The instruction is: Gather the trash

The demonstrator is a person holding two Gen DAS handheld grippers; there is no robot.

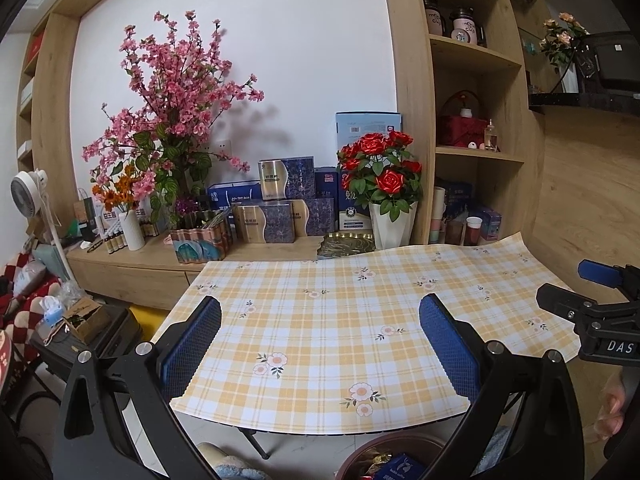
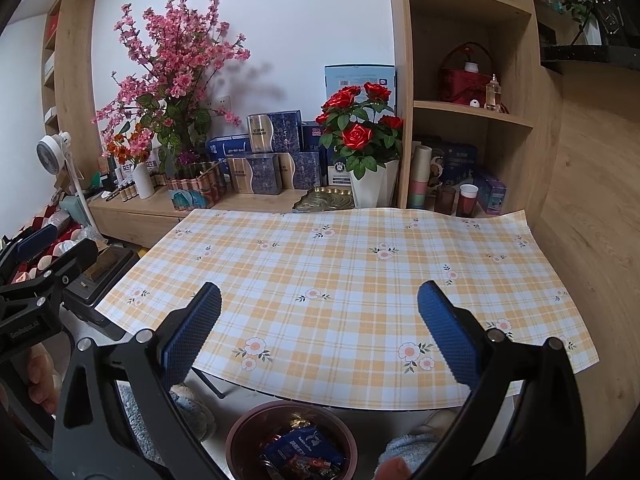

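Trash (image 2: 301, 454): wrappers and a blue packet, all inside the bin, right below and just ahead of the right tool. None visible on the table from either wrist view.
Bin (image 2: 244, 432): brown round tub on the floor at the table's near edge, between the two tools; likely parked there so items drop straight off the edge.
Right gripper (image 2: 320, 340): blue pads spread wide, nothing between them, held above the near table edge with the bin under it.
Left gripper (image 1: 320, 344): same, pads wide apart and empty, hovering over the near edge; bin rim shows at its lower right.
Cross-view: each tool appears at the side of the other's frame, so they sit side by side, apart, not touching.
Tablecloth (image 2: 344, 280): yellow plaid with flowers, straight ahead of both tools, bare surface. Far edge curls up slightly.
Beyond table: gold leaf tray (image 2: 324, 200), white pot of red roses (image 2: 360, 136), stacked blue boxes (image 2: 264, 164), pink blossom arrangement (image 2: 176, 64) on the wooden sideboard; shelf decor, not trash, by my read.
Status: judging by the full bin and bare cloth, collection looks done or nearly done.
Risk: low; only an unseen piece outside the frames.
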